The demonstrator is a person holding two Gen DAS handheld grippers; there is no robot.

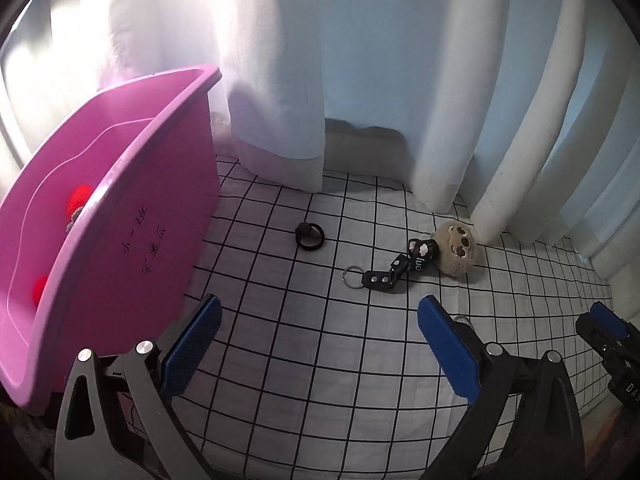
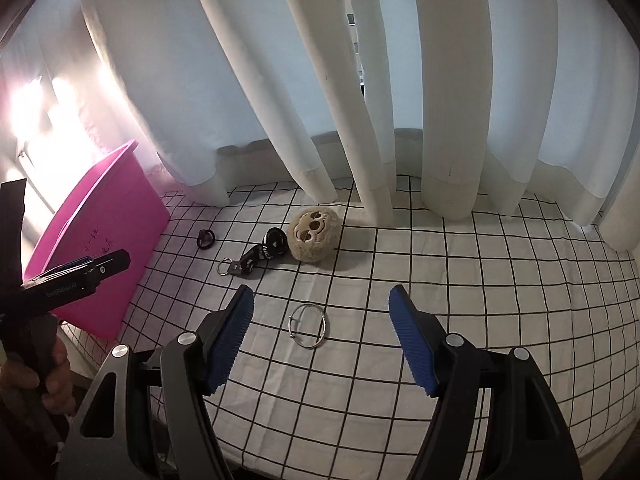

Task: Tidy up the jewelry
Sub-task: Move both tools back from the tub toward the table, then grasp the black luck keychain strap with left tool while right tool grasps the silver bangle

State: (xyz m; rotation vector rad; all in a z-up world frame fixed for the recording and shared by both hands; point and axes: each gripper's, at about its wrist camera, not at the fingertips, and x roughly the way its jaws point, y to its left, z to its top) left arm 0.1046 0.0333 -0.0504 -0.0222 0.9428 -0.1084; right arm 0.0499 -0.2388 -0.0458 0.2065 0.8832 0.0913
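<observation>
Both grippers, left (image 1: 320,328) and right (image 2: 322,316), gape empty. We judge pickup pending: the bangle (image 2: 309,325) lies below the plush (image 2: 314,238) (bin (image 2: 104,232) further left); next, close on it.

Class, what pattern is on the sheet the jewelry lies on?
The sheet is white with a thin black grid of squares, clearest in the right wrist view.

pink bin (image 1: 120,184), black-gridded white sheet (image 1: 320,360)
</observation>
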